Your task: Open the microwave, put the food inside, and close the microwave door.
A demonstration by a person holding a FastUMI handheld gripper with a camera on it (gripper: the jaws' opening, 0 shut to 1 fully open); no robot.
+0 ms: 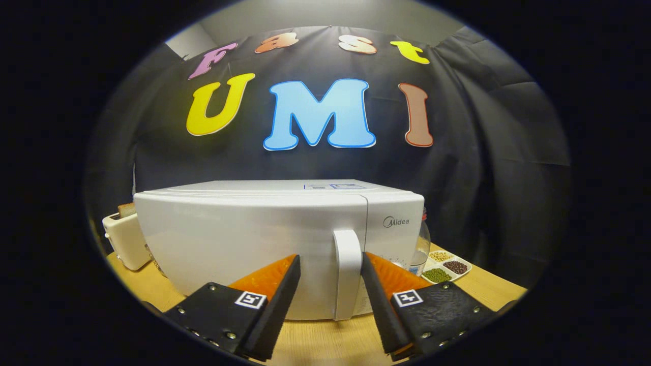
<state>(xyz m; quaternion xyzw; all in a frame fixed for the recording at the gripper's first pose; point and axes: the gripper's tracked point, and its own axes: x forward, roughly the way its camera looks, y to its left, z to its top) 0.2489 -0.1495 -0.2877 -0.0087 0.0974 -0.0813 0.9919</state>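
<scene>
At frame centre, the microwave (254, 239) sits shut on the worktop (325, 340); the hand-held gripper (330, 262) has its fingers apart, flanking the door handle (348, 272) without clamping it.

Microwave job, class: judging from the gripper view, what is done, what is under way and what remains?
Done: nothing yet; the microwave door is shut. Under way: the open gripper straddles the door handle, fingers either side, not pressing it. Left: pull the door open, load the food, close the door.
</scene>
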